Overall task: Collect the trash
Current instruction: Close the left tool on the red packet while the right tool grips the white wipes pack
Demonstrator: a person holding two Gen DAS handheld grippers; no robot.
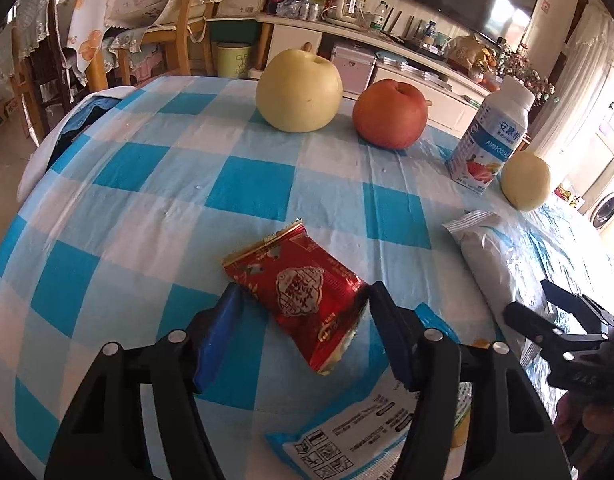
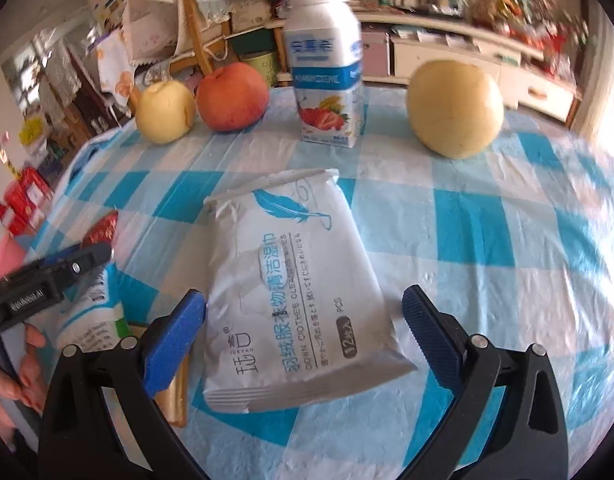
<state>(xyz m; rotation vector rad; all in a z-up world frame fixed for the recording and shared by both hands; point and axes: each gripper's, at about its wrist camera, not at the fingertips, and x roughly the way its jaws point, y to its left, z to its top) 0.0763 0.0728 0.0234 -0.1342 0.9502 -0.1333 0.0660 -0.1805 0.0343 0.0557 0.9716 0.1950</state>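
Observation:
A crumpled red snack wrapper (image 1: 303, 292) lies on the blue-and-white checked tablecloth (image 1: 147, 208), between the fingers of my left gripper (image 1: 301, 292). The right pad meets the wrapper's edge and the left pad stands clear of it, so that gripper is open. A white wet-wipes pack (image 2: 295, 288) lies flat between the wide-open fingers of my right gripper (image 2: 303, 298); its right pad is well clear of the pack. Each gripper shows in the other's view: the right gripper (image 1: 527, 298) over the wipes pack (image 1: 483, 252), the left gripper (image 2: 95, 254) beside the red wrapper (image 2: 105, 228).
A blue-and-white printed wrapper (image 1: 347, 432) lies under my left gripper, near the table's front edge. At the back stand a large pear (image 1: 299, 92), a red apple (image 1: 391, 114), a yogurt bottle (image 1: 491, 136) and a second pear (image 1: 525, 186). Chairs and a cabinet lie beyond the table.

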